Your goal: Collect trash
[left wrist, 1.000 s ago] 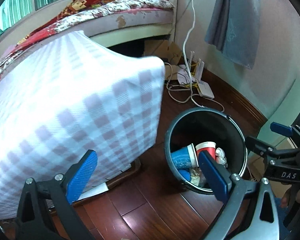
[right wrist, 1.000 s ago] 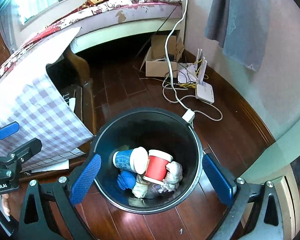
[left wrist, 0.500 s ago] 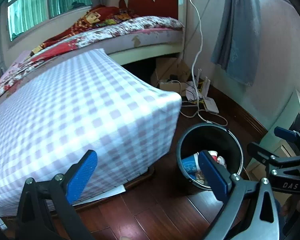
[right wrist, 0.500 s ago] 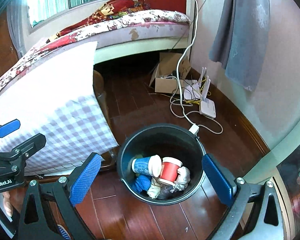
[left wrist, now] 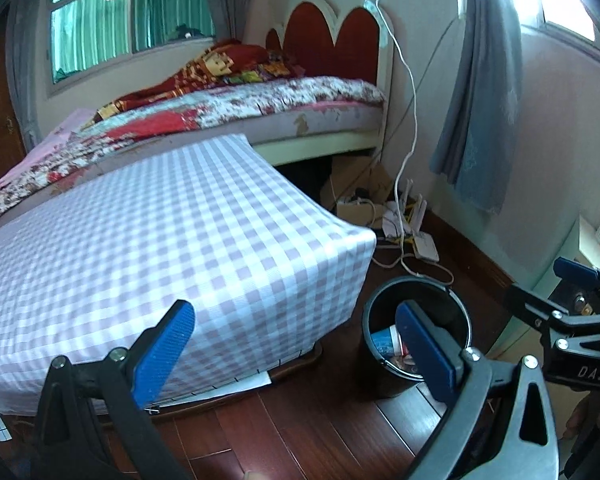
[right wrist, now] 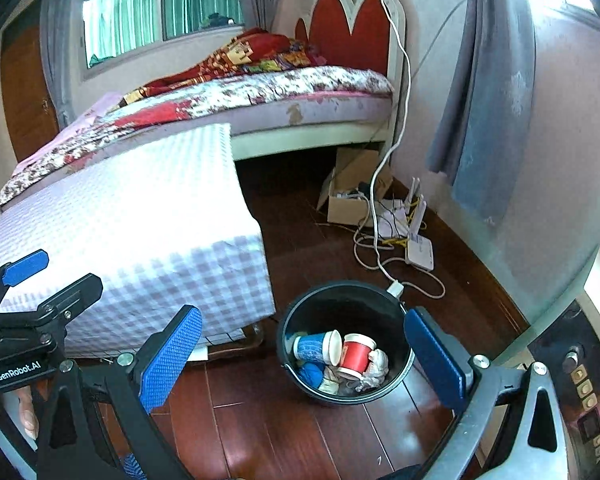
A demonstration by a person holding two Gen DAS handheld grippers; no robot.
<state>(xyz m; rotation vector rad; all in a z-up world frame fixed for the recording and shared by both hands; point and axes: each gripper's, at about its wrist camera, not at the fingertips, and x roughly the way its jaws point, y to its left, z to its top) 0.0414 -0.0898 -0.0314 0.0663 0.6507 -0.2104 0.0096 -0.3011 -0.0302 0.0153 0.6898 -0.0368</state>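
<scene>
Because the black trash bin [right wrist: 346, 344] on the wooden floor [right wrist: 280, 432] beside the checkered table [right wrist: 140, 240] holds the blue cup [right wrist: 314, 346], red cup [right wrist: 356, 358] and crumpled paper [right wrist: 374, 368], both the left gripper [left wrist: 296, 354] and right gripper [right wrist: 304, 356] hang released and empty above it, apparently done.

Glossy dark wood floor [right wrist: 300, 432], planks shining. The black bin [right wrist: 384, 390] looks like smooth plastic; paper cups [right wrist: 342, 350] inside. Checked cloth [left wrist: 160, 248] drapes the tabletop, matt and woven.
</scene>
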